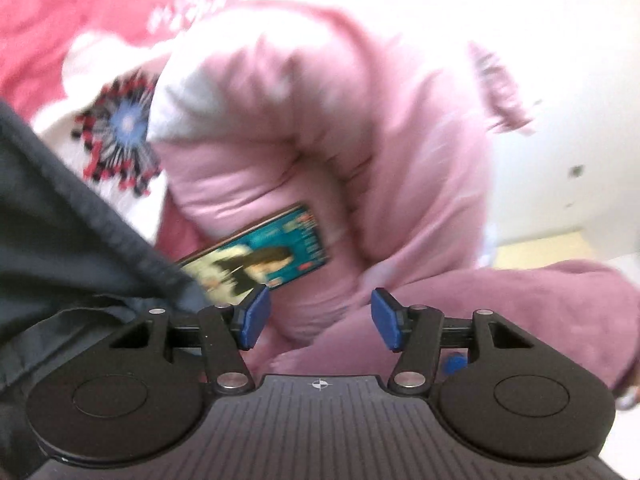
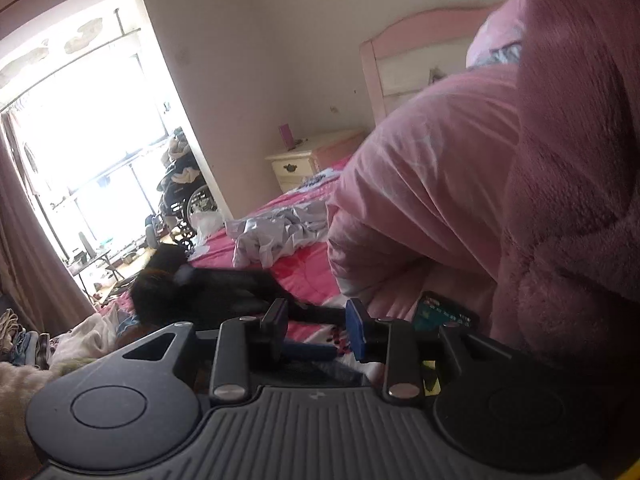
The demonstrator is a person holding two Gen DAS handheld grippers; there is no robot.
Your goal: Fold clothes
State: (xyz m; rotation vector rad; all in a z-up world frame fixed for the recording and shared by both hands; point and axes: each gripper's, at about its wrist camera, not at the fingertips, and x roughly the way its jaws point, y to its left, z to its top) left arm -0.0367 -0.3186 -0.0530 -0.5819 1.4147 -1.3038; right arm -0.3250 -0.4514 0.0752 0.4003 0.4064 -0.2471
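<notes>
In the left wrist view my left gripper [image 1: 320, 316] stands open with nothing between its blue pads [image 1: 256, 316]. A dark garment [image 1: 60, 240] drapes over its left side. A puffy pink quilt [image 1: 320, 140] fills the space ahead. In the right wrist view my right gripper [image 2: 316, 326] points across the bed with its jaws partly apart and bedsheet showing through the gap. The black garment [image 2: 200, 288] lies on the red bedsheet [image 2: 304, 268] just beyond. A thin dark strip of it crosses the gap at the fingertips. I cannot tell whether it touches the pads.
A phone [image 1: 264, 256] with a lit screen leans against the quilt, and the phone [image 2: 444, 314] also shows by the right finger. A person's fluffy pink sleeve [image 2: 572, 160] crowds the right side. A crumpled pale garment [image 2: 276, 236] lies further up the bed. A nightstand [image 2: 304, 160] and wheelchair [image 2: 180, 192] stand beyond.
</notes>
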